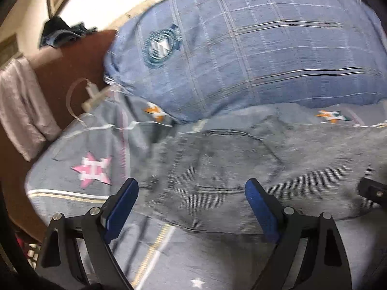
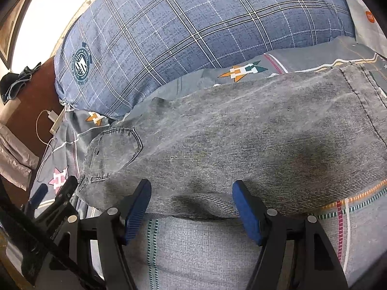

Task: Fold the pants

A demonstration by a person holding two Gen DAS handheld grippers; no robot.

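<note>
My right gripper (image 2: pixel 191 207) hangs spread and empty with both blue pads just at the near edge of the jeans (image 2: pixel 241 145), and my left gripper (image 1: pixel 191 207) is just as wide apart and empty over the pocket end. The jeans lie straight ahead of both tools, long axis running crosswise from my left (pocket there) to the hem off to my right, so each hand is nearest its own end. Beyond the far edge a plaid pillow (image 2: pixel 193 29) crowds close, while bare sheet (image 2: pixel 193 246) on my side leaves room, I judge, to fold along the length.
</note>
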